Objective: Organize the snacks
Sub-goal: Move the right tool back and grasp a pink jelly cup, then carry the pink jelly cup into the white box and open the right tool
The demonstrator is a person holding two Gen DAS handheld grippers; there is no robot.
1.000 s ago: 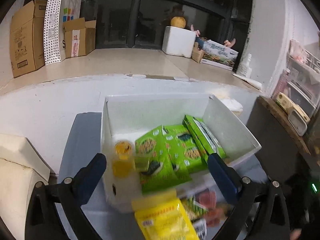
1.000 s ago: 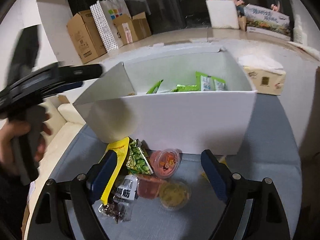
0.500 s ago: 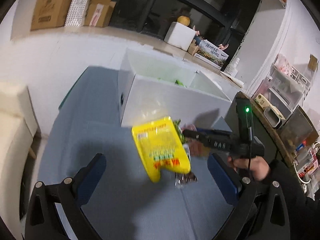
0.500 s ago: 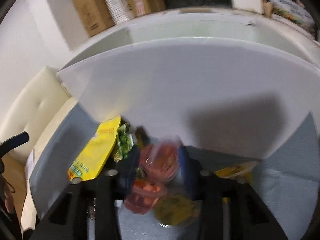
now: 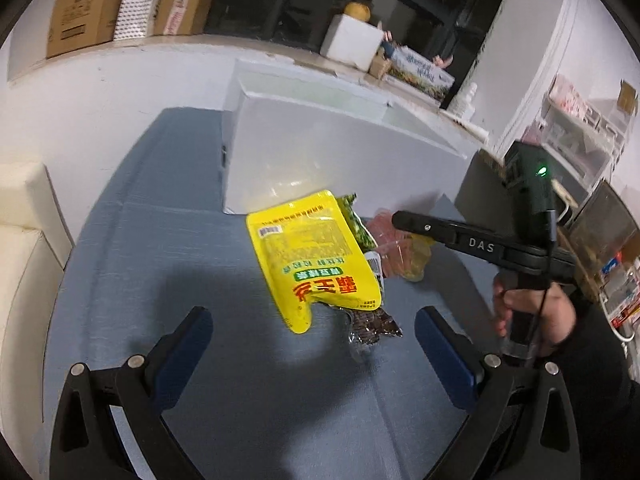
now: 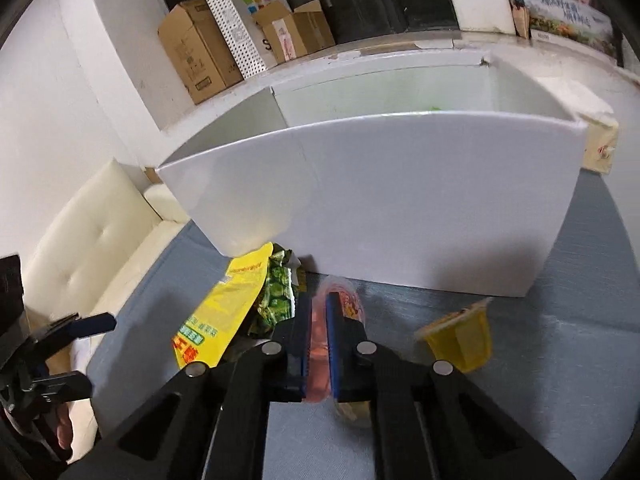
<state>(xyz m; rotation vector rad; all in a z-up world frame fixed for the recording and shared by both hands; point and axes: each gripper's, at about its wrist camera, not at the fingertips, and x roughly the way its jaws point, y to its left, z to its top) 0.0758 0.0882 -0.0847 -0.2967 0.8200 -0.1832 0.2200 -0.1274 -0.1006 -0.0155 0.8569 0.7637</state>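
Note:
My right gripper [image 6: 319, 306] is closing its jaws on a red jelly cup [image 6: 349, 300], and the pads squeeze the cup flat just in front of the white box [image 6: 400, 200]. A yellow jelly cup [image 6: 464, 336] lies tipped to its right. To its left lie a yellow snack bag [image 6: 224, 316] and a green packet [image 6: 276, 296]. In the left wrist view my left gripper [image 5: 312, 320] hangs open above the blue cloth. It is just short of the yellow snack bag [image 5: 316, 256] and a dark packet [image 5: 372, 326]. The right gripper [image 5: 400, 221] reaches in from the right.
The white box [image 5: 320, 152] stands behind the snack pile on a blue-covered table [image 5: 180, 240]. A cream sofa [image 6: 92, 240] lies to the left. Cardboard boxes [image 6: 196, 56] and a dotted paper bag [image 6: 240, 28] stand on the ledge behind. A hand [image 5: 532, 312] holds the right gripper.
The right gripper dropped toward the pile and shut on the red jelly cup. The left gripper pulled back from over the box and sank, so it now faces the yellow bag.

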